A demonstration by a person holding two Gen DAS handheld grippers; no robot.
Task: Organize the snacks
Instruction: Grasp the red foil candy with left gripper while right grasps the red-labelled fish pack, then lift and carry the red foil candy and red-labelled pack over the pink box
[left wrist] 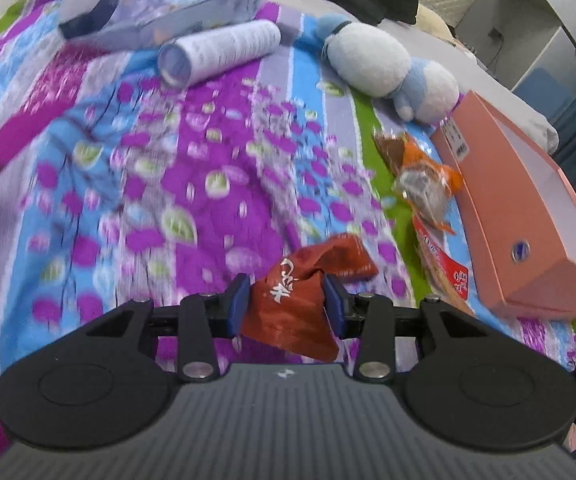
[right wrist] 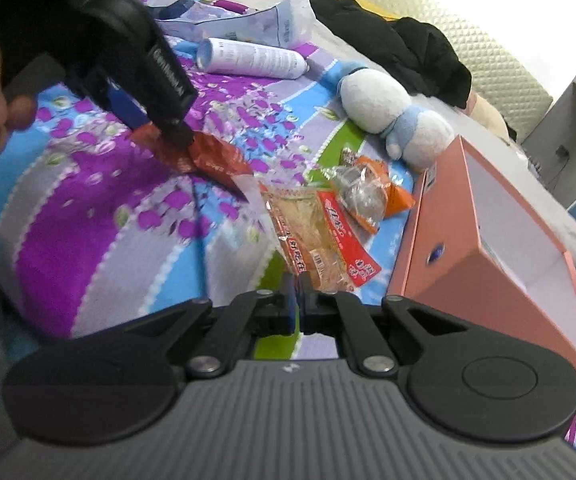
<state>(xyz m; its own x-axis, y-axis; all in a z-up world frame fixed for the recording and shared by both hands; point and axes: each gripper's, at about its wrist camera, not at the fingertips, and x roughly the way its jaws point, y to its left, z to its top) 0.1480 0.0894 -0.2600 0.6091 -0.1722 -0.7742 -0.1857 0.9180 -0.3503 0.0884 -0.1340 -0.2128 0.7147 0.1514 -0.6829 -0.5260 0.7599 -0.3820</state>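
My left hand-held gripper [left wrist: 286,304] is clamped on a dark red snack packet [left wrist: 303,300], its blue pads pinching the crumpled foil from both sides, with the packet lifted just above the bed [left wrist: 192,160]. My right hand-held gripper [right wrist: 296,306] has its jaws pressed together with nothing between them, hovering low over the bedspread just short of the clear noodle-snack packet [right wrist: 319,236].

Judging by what lies here, the sorting has hardly begun: the pink box [right wrist: 499,240] to the right looks empty inside, as far as I can see into it. The noodle-snack packet and the orange-wrapped packet [right wrist: 367,192] lie loose on the bedspread just beside the box's long wall, touching each other.

The box's near wall is the edge to clear: I judge the red packet must rise over that rim, passing above the two loose packets. The open bedspread to the left gives plenty of room to swing.

Further back a plush toy [left wrist: 379,64] lies near the box's far end, and beyond it a white tube [left wrist: 220,50] and a pale plastic bag [left wrist: 160,12], well apart from my path. A dark garment [right wrist: 395,44] is heaped at the far edge.
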